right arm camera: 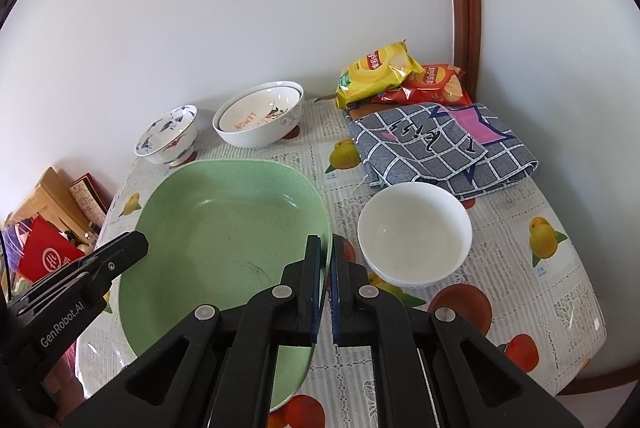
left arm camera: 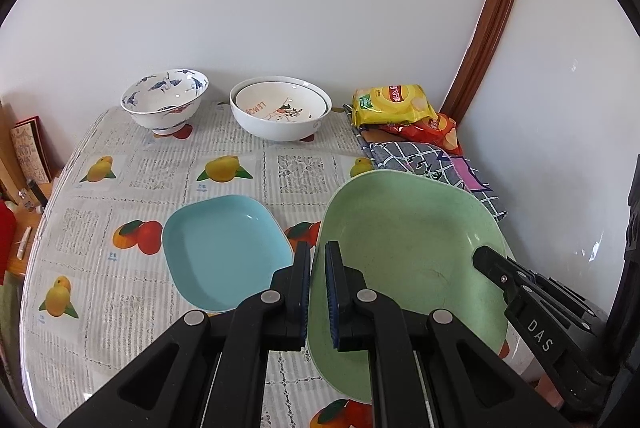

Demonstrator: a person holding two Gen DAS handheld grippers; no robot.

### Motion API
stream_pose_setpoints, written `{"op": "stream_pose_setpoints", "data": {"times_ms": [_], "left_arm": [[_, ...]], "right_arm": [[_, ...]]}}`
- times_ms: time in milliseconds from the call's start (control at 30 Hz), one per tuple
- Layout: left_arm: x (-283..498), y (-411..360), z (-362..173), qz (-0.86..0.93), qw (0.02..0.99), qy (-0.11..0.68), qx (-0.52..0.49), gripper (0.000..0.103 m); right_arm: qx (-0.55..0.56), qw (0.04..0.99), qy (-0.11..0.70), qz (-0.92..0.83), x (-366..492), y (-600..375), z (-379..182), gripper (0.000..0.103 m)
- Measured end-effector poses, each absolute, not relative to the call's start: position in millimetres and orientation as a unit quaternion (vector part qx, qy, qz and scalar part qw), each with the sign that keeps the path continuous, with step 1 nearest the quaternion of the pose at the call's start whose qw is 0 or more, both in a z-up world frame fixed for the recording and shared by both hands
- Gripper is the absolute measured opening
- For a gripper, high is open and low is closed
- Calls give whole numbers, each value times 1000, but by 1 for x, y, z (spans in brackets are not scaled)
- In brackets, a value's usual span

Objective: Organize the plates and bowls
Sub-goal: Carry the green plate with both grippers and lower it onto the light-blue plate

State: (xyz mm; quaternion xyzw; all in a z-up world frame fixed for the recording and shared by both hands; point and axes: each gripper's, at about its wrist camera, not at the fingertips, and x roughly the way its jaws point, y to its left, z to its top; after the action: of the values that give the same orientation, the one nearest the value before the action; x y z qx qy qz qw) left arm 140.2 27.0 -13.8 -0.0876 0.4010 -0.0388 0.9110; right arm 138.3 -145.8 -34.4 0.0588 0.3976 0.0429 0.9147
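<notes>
From the left wrist camera I see my left gripper (left arm camera: 318, 268) with its jaws closed narrow on the left rim of the green plate (left arm camera: 408, 252), one finger outside and one inside the rim. The plate looks tilted, its far edge raised over the bench (left arm camera: 160, 167). Just beside it on the left lies the blue plate (left arm camera: 224, 252), flat on the fruit-print cloth, close to the outer finger; I cannot tell whether they touch. At the back near the wall stand the blue-patterned bowl (left arm camera: 166, 101) and, to its right, the stacked white bowls (left arm camera: 280, 111), a smaller lettered one nested in a larger. Chip bags (left arm camera: 394, 105) and a checked cloth (left arm camera: 436, 159) lie in the far right corner. My right gripper (left arm camera: 486, 260) enters from the right, on the plate's opposite rim.

From the right wrist camera the right gripper (right arm camera: 326, 268) has its jaws pinched narrow on the green plate's (right arm camera: 224, 228) right rim. A plain white bowl (right arm camera: 414, 232) sits just to the right of them, apart from the plate. The left gripper (right arm camera: 136, 246) reaches the plate's left rim. Behind stand the blue-patterned bowl (right arm camera: 168, 139), the stacked white bowls (right arm camera: 258, 115), chip bags (right arm camera: 380, 71) and checked cloth (right arm camera: 440, 143).
</notes>
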Motion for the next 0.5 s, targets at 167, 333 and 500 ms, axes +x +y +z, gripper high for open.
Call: {"op": "stream_pose_setpoints", "data": {"times_ms": [167, 333, 500], "left_arm": [[145, 30, -26, -33, 906, 411, -94, 8], [150, 36, -34, -30, 902, 418, -104, 8], [153, 44, -37, -26, 900, 422, -111, 8]], "right_arm": [[63, 912, 402, 39, 143, -144, -43, 3], [63, 911, 406, 43, 147, -141, -47, 3], [63, 908, 410, 51, 156, -134, -51, 3]]}}
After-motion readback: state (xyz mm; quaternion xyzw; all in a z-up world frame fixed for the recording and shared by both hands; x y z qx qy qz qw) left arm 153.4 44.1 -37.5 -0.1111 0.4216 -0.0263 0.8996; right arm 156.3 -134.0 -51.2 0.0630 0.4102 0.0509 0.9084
